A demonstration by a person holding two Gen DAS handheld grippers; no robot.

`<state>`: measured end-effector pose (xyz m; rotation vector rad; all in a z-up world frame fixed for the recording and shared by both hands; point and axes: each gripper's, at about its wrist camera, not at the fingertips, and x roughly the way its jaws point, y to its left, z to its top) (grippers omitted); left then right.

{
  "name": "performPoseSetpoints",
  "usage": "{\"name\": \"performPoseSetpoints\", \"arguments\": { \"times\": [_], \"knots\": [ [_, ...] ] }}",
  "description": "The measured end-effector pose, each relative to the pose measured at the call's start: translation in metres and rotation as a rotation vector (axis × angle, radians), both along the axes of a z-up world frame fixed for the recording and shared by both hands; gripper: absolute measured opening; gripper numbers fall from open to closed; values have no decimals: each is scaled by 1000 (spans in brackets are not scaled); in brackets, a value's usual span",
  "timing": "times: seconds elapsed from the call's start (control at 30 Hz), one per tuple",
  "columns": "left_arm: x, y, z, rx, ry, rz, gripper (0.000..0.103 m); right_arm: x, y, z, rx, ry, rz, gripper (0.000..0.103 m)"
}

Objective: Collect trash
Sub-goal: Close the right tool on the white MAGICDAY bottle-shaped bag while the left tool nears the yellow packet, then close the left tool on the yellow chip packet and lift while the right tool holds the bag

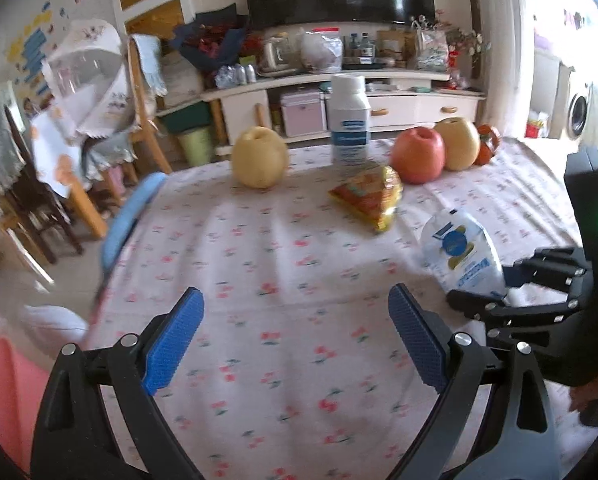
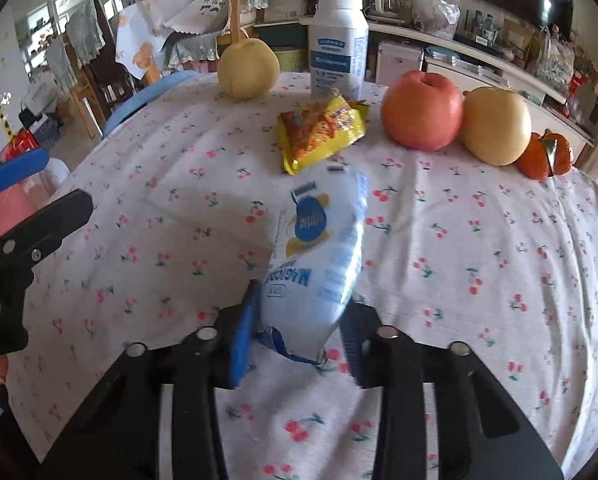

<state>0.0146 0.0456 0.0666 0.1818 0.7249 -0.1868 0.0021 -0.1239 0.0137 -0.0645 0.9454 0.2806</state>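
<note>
Right fingers (image 2: 297, 330) pinch white wrapper (image 2: 319, 252) near its end; left fingers (image 1: 295, 344) wide, empty. Slick film may slip on lift.

Bench cloth (image 2: 479, 240) white with small red cherry print, green stems. Snack pouch (image 2: 319, 248) white with blue lettering, blue-and-yellow emblem. Crumpled wrapper (image 2: 319, 132) yellow with orange-red print. Bottle (image 2: 339, 40) white, blue label. Apple (image 2: 421, 110) pinkish red. Two pears (image 2: 247, 68) pale yellow. Persimmon (image 2: 545, 156) orange. Right tongs (image 2: 299, 344) black with blue pads; left tongs (image 1: 295, 340) the same.
</note>
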Motion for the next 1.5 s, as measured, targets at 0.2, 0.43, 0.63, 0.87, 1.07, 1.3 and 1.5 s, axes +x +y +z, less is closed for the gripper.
{"name": "performPoseSetpoints", "arguments": {
  "times": [0.2,0.43,0.63,0.87,1.07,1.3,1.5],
  "knots": [
    [22,-15,-6,-170,79,17,94,-2,-37,4,43,17,-63,36],
    [73,-57,-12,-322,135,83,94,-11,-75,15,102,0,-104,31],
    [120,-79,-24,-375,184,169,94,-16,-88,8,118,20,-112,31],
    [158,-76,-40,-389,256,266,94,-18,-99,14,137,8,-126,45],
    [170,-76,-53,-381,294,299,91,-15,-106,17,156,8,-146,63],
    [169,-87,-53,-303,282,280,57,-8,-112,13,126,11,-188,79],
    [155,-89,-48,-259,254,243,51,-1,-113,7,117,10,-192,81]
  ]
}}
